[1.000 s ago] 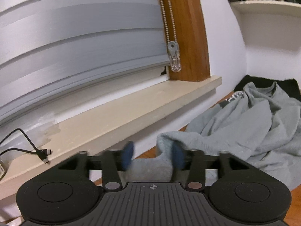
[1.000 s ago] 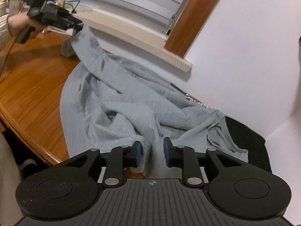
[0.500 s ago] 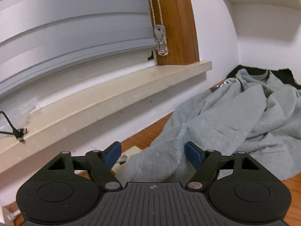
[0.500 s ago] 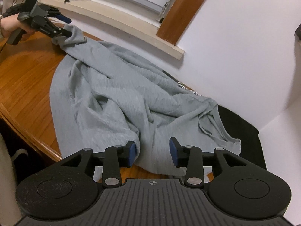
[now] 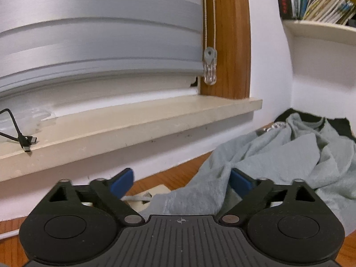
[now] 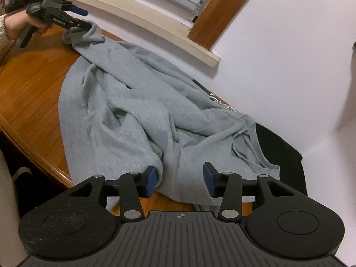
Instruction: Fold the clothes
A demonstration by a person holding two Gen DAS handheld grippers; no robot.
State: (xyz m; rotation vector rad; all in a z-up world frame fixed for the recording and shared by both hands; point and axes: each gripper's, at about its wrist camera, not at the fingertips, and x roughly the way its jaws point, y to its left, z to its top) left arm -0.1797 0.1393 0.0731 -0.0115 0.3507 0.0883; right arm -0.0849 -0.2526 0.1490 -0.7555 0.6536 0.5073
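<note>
Where the wooden worktop (image 6: 33, 84) meets the white wall, a grey sweatshirt (image 6: 138, 120) lies crumpled and spread across most of the surface, one end reaching toward the window side and the other bunched near the corner. Its corner end overlaps a black garment (image 6: 280, 146) that lies against the wall. Above the worktop runs a cream windowsill (image 5: 138, 124), with closed grey blinds (image 5: 100, 33) over it and a brown wooden window frame (image 5: 227, 44) at the side. A shelf of books (image 5: 329, 4) sits high on the wall in the left wrist view.

The left claw (image 5: 181, 183) stands wide apart, its jaws having just been opening; the end of a sleeve lies loosely between the blue pads, resting against the right-hand one while the other pad is clear of the cloth, so nothing is gripped. In the right wrist view that same claw (image 6: 79, 19) shows at the far end of the sweatshirt, carried by a hand (image 6: 15, 25) in a pale knitted cuff.

The right claw (image 6: 181, 179) is partly open, its jaws also having just been opening; a fold of the grey hem lies between the pads, touching the left-hand one, with a gap to the other, so it is not pinched.

A black cable (image 5: 24, 140) with small plugs rests on the sill, and a clear cord pull (image 5: 209, 69) hangs against the frame.
</note>
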